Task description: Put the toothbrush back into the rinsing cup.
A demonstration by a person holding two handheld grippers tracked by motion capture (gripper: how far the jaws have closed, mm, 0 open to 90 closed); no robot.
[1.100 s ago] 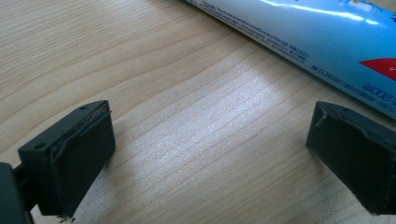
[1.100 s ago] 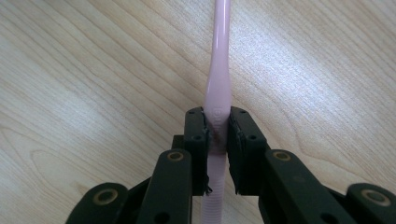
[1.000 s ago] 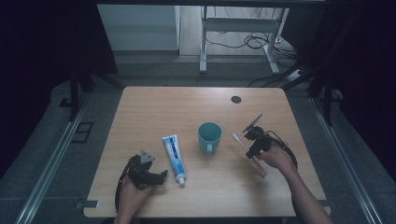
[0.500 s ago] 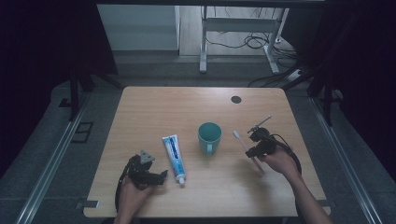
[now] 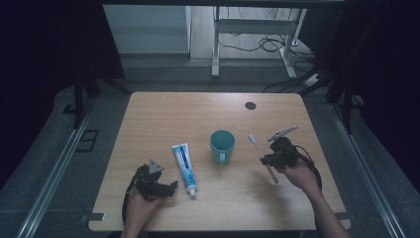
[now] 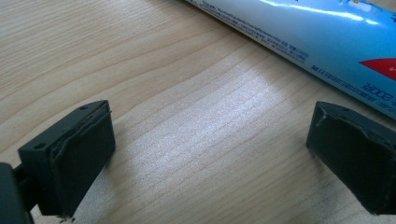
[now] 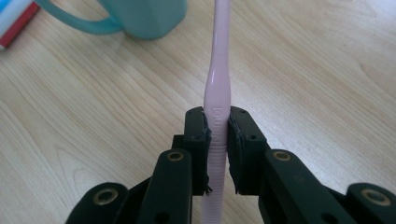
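Your right gripper (image 7: 217, 140) was squeezed tight on the pink toothbrush (image 7: 218, 70), with the brush sticking out past the jaws, just beside the green cup (image 5: 222, 144). Your left gripper (image 6: 210, 158) was wide open with nothing in it, low over the wooden table (image 5: 163, 119), next to the toothpaste tube (image 5: 183, 161).

Pink toothbrush (image 7: 217, 84), clamped mid-handle
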